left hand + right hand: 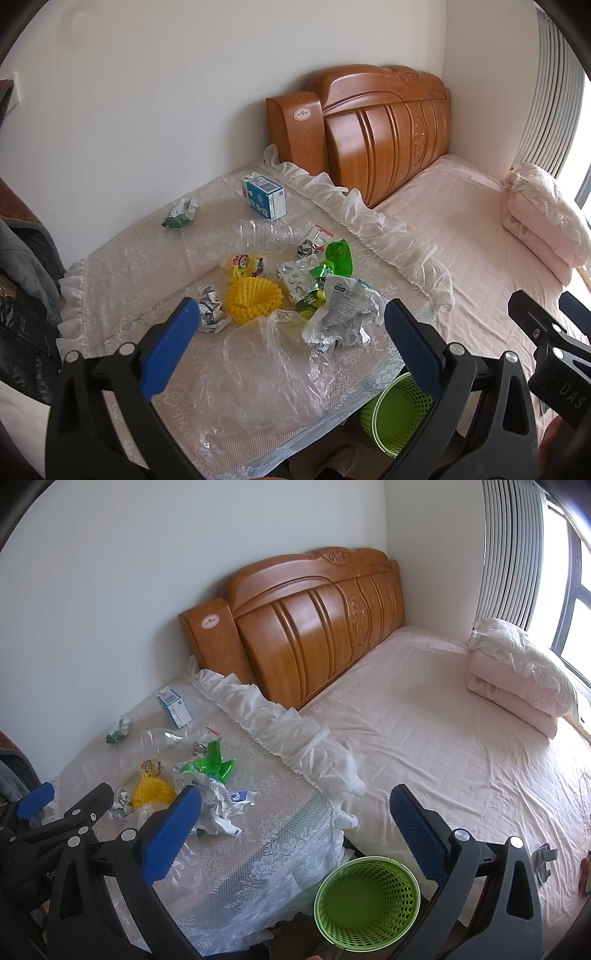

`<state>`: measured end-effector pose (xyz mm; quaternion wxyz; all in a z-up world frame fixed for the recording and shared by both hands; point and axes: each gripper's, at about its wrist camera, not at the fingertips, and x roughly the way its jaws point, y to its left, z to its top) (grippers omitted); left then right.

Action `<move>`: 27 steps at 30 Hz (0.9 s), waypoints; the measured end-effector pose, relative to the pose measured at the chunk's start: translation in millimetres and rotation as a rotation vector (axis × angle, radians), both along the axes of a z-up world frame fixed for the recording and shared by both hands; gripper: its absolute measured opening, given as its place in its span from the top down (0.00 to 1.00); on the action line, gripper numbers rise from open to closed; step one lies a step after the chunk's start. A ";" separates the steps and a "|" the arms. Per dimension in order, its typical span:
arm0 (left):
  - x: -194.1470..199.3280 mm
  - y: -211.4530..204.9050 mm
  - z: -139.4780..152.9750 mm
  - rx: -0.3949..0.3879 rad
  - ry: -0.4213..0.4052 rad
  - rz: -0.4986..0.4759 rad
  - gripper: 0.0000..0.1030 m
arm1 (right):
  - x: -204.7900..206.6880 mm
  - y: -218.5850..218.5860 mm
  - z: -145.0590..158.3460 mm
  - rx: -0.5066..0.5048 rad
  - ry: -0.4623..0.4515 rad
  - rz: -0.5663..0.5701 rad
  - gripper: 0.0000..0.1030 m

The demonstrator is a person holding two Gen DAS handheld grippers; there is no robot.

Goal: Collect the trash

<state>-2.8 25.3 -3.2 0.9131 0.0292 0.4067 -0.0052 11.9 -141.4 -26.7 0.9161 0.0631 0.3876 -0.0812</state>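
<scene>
Left tongs (288,339): spread above clear plastic bag (266,373) at counter (122,258) near edge | right tongs (295,830): spread, empty | technique: pinch bag's crumpled top, lift clear, drop into green basket (365,897) below.

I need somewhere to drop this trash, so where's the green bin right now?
The green mesh bin stands on the floor, in the gap between the lace-covered table and the bed, low in both views and empty.
</scene>
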 end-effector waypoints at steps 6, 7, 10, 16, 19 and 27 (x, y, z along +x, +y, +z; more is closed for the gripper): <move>4.4 0.4 -3.4 -0.001 0.003 0.003 0.07 | 1.0 -0.8 -2.3 0.005 0.000 0.003 0.02; 4.5 0.5 -3.3 0.000 0.004 0.003 0.07 | 1.3 -1.0 -3.4 0.006 0.000 0.003 0.02; 4.8 0.7 -3.1 -0.001 0.004 0.003 0.07 | 5.2 -0.4 -5.3 0.008 0.005 0.003 0.02; 7.6 1.6 -3.3 -0.003 0.007 0.006 0.07 | 8.0 0.4 -5.4 0.009 0.010 0.006 0.02; 10.0 3.7 -2.8 -0.006 0.011 0.009 0.07 | 8.6 2.0 -6.0 0.008 0.011 0.009 0.02; 13.8 7.5 -2.5 -0.010 0.017 0.017 0.07 | 11.1 4.3 -6.1 0.011 0.017 0.015 0.02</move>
